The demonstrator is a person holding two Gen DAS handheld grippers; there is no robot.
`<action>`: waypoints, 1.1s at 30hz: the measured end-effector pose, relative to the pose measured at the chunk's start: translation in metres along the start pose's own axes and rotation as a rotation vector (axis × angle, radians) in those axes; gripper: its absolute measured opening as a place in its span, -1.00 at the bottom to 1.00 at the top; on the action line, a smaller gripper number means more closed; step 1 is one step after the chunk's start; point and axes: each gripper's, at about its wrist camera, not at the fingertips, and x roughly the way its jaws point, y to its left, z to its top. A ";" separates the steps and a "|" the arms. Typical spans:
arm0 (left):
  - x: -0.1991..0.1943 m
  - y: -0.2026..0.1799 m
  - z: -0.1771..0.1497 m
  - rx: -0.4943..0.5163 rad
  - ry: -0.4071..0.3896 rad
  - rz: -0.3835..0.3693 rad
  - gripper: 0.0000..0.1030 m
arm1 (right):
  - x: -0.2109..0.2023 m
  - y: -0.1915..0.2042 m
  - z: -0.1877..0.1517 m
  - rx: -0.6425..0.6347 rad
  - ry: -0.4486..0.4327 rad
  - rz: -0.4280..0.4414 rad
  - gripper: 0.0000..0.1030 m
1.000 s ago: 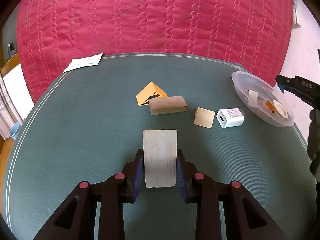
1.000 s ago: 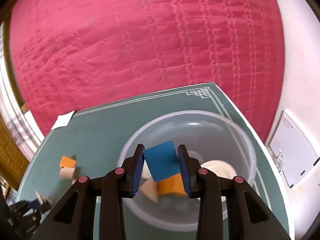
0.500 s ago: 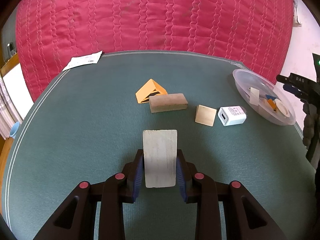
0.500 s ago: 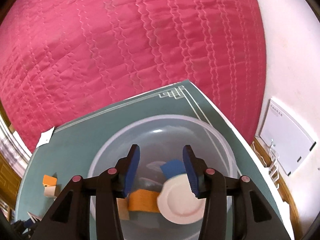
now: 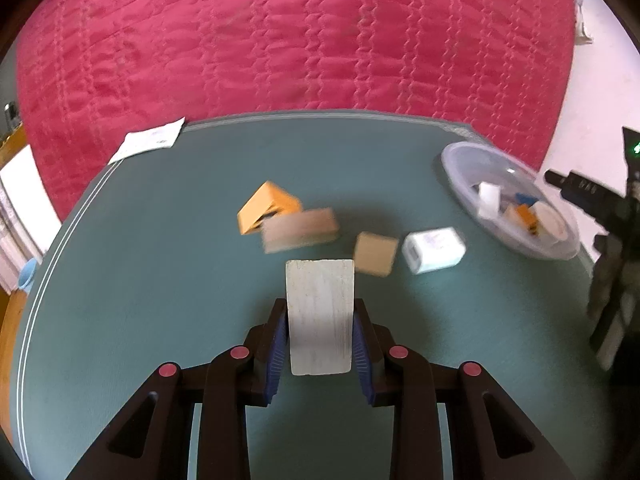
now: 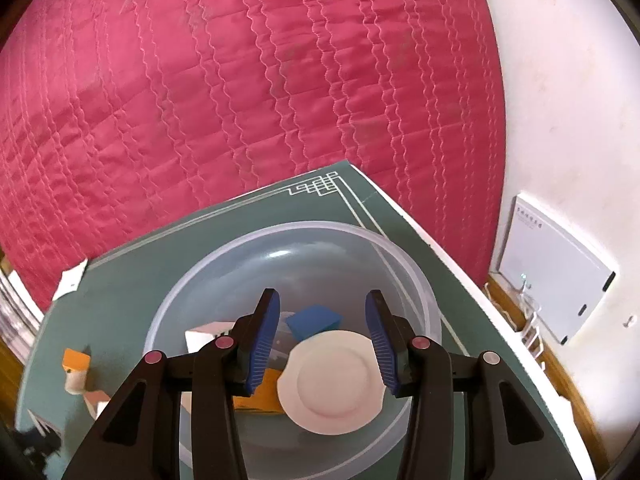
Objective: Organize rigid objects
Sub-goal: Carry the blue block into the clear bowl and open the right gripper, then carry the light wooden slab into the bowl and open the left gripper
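My left gripper [image 5: 320, 304] is shut on a pale wooden block [image 5: 320, 332], held a little above the green table [image 5: 140, 280]. Beyond it lie an orange triangular block [image 5: 264, 204], a brown block [image 5: 300, 230], a tan square block [image 5: 374, 252] and a white charger [image 5: 434, 250]. My right gripper [image 6: 322, 296] hangs open over the clear plastic bowl [image 6: 304, 226] with nothing between its pads. In the bowl lie a blue block [image 6: 314, 320], a white disc [image 6: 332, 382], an orange piece [image 6: 256, 396] and a white block [image 6: 208, 334].
A red quilted cover [image 5: 280, 40] backs the table. A paper slip [image 5: 152, 140] lies at the far left corner. The bowl [image 5: 472, 160] sits near the table's right edge. A white wall box [image 6: 556, 276] hangs to the right.
My right gripper's jaws opened and the blue block dropped into the bowl. My left gripper shifted with the pale block, and its view is now blurred.
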 end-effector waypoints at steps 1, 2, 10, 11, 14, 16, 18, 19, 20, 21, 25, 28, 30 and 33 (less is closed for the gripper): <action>0.000 -0.004 0.004 0.011 -0.007 -0.005 -0.38 | -0.001 0.001 0.000 -0.003 -0.003 -0.004 -0.10; 0.000 -0.008 0.007 0.018 -0.011 -0.007 -0.38 | -0.002 0.001 0.000 -0.007 -0.009 -0.007 -0.10; 0.012 -0.047 0.046 0.069 -0.046 -0.061 -0.38 | -0.010 -0.005 0.005 0.016 -0.044 -0.016 -0.10; 0.013 -0.052 0.048 0.072 -0.047 -0.069 -0.38 | -0.011 -0.008 0.006 0.025 -0.046 -0.019 -0.10; 0.021 -0.066 0.057 0.087 -0.043 -0.088 -0.38 | -0.011 -0.014 0.008 0.050 -0.047 -0.029 -0.10; 0.029 -0.076 0.064 0.102 -0.036 -0.099 -0.38 | -0.010 -0.019 0.009 0.067 -0.047 -0.034 -0.10; 0.034 -0.085 0.069 0.115 -0.031 -0.107 -0.38 | -0.010 -0.020 0.009 0.075 -0.048 -0.037 -0.10; 0.036 -0.088 0.072 0.121 -0.029 -0.111 -0.38 | -0.010 -0.021 0.009 0.077 -0.049 -0.038 -0.10; 0.039 -0.093 0.075 0.131 -0.029 -0.116 -0.38 | -0.011 -0.021 0.009 0.079 -0.050 -0.040 -0.10; 0.041 -0.096 0.077 0.137 -0.029 -0.119 -0.38 | -0.011 -0.021 0.009 0.080 -0.052 -0.043 -0.10; 0.050 -0.115 0.092 0.166 -0.036 -0.132 -0.38 | -0.011 -0.023 0.009 0.089 -0.053 -0.049 -0.10; 0.055 -0.127 0.103 0.180 -0.048 -0.142 -0.38 | -0.010 -0.023 0.009 0.094 -0.053 -0.053 -0.10; 0.058 -0.135 0.109 0.189 -0.055 -0.146 -0.38 | -0.010 -0.023 0.010 0.096 -0.053 -0.054 -0.10; 0.066 -0.146 0.118 0.197 -0.052 -0.167 -0.38 | -0.010 -0.023 0.010 0.096 -0.054 -0.055 -0.10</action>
